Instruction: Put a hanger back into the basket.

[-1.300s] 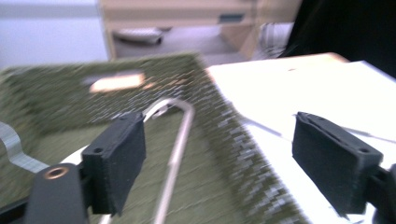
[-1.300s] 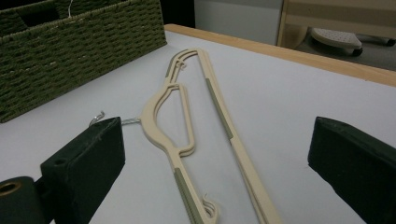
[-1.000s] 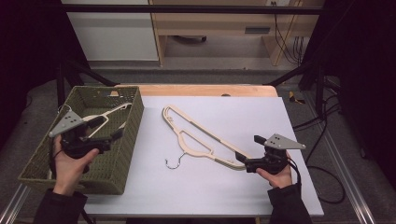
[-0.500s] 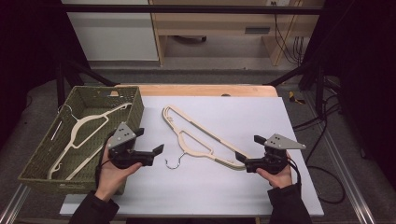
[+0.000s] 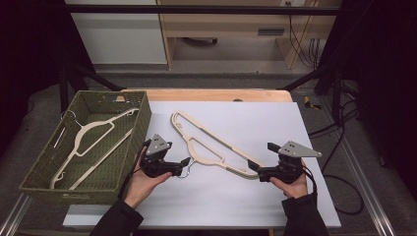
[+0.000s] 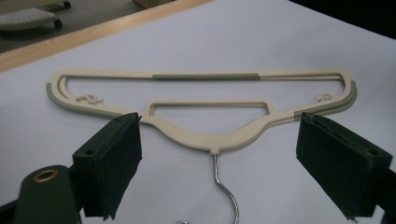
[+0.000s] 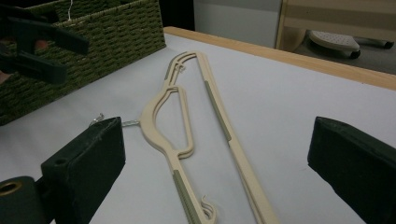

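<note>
Cream hanger (image 5: 211, 147) is lying flat on the white table (image 5: 295, 128). Left tool (image 5: 183, 163) is sitting at its hook, jaws apart and just narrowing, gripping nothing. Right tool (image 5: 256, 169) is resting at the hanger's end, jaws wide apart.

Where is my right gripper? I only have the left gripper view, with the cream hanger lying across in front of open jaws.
Observer: The right gripper sits at the hanger's end away from the basket, jaws open on either side of it, not pressing.
Operator: Basket?
Observer: A woven green basket stands at the table's left, beside your left gripper, whose jaws have just been closing slightly, the wire hook between them untouched.
Operator: Anything in it?
Observer: A second cream hanger lies inside.
</note>
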`<action>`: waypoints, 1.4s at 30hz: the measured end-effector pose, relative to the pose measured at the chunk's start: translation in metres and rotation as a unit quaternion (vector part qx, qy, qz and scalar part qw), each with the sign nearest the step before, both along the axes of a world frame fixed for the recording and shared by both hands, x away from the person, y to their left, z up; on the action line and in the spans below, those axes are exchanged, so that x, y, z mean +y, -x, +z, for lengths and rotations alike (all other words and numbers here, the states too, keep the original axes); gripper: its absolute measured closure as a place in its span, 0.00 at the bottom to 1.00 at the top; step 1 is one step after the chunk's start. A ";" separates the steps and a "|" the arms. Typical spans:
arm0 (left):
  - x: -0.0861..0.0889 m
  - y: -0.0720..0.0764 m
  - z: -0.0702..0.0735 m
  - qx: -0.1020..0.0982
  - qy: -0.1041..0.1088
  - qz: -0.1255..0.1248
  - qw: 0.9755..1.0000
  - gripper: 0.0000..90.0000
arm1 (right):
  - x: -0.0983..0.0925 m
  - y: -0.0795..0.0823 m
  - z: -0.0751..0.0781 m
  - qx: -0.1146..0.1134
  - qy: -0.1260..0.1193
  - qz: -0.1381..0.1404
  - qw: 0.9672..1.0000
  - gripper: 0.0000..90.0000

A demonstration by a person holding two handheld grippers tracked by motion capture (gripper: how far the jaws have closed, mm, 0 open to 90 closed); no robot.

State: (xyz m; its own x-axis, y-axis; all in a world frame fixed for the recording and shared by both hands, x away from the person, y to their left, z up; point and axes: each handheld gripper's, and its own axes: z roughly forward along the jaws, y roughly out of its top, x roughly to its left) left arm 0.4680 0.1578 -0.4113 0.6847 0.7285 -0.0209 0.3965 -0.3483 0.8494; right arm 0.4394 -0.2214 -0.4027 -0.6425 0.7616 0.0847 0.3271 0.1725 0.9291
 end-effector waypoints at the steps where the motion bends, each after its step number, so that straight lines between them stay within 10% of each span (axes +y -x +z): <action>1: -0.002 -0.002 -0.003 0.004 -0.006 -0.001 1.000 0.18 | 0.000 0.000 0.000 -0.001 -0.001 0.001 1.000 0.05; 28: -0.029 -0.031 -0.062 0.091 -0.080 -0.007 0.993 0.73 | 0.004 -0.002 -0.002 0.000 0.006 0.009 1.000 0.06; 42: -0.034 -0.031 -0.064 0.081 -0.089 0.002 0.993 0.88 | 0.009 -0.005 -0.004 0.003 0.013 0.017 1.000 0.06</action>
State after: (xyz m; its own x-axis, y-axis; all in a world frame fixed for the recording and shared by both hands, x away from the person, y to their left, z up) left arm 0.4988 0.1242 -0.4756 0.6801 0.7331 -0.0019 0.5249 -0.4852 0.6993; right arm 0.4444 -0.2122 -0.4068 -0.6675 0.7414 0.0694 0.3261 0.2073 0.9223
